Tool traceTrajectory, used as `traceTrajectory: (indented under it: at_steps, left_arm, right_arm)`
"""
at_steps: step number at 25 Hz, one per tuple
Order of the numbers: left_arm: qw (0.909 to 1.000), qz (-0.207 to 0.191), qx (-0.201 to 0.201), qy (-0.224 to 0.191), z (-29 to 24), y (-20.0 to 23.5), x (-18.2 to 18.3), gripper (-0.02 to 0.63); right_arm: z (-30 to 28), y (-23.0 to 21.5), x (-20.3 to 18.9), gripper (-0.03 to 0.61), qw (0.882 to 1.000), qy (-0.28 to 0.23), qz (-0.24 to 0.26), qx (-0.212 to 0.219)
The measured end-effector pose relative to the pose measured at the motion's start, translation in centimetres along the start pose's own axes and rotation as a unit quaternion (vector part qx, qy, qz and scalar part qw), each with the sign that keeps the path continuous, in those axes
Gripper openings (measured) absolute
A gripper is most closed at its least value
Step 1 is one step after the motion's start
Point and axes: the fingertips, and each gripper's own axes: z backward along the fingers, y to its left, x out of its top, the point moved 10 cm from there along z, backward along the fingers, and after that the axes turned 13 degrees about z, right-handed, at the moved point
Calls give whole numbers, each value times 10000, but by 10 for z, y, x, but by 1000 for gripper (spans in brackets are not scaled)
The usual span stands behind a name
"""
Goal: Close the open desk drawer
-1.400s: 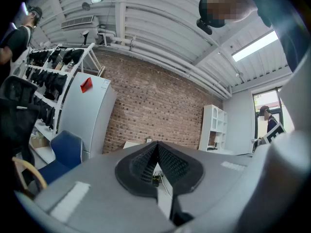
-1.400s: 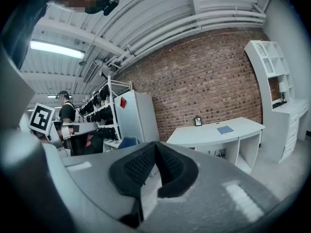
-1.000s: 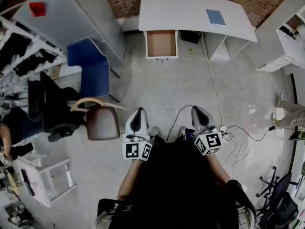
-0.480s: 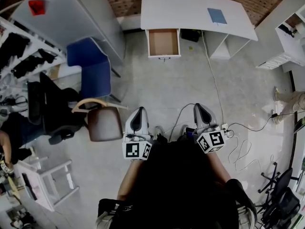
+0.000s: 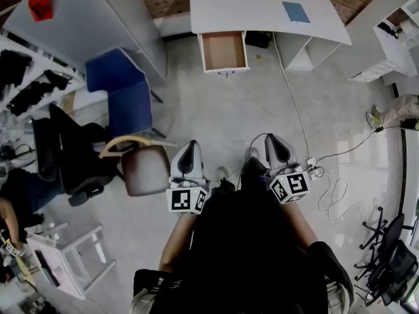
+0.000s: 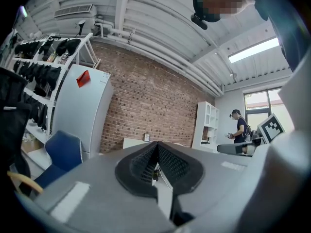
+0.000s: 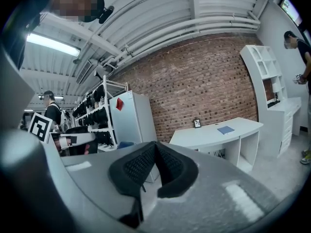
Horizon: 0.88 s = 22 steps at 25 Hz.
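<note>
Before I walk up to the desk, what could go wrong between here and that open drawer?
1. A cable trails over the floor from the desk to a power strip beside the right gripper: a likely trip hazard.
2. The brown chair stands close to the left gripper and could get clipped.
3. An off-centre push with shut jaws might skew the drawer.

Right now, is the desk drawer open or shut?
Open: the drawer juts out from the white desk, its brown inside exposed from above.
</note>
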Motion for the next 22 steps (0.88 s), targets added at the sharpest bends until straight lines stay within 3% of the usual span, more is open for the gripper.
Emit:
traceTrajectory:
  at_steps: [11,22]
  left_arm:
    - [10000,-8,-45,39,-45,18,3,15]
    - [9997,-96,63,232,-151,35,4,15]
  right_arm:
    - [-50,-17,-4,3,9999,55,-35,82]
    - [-146,-83,-2,3,9994,134,-94,300]
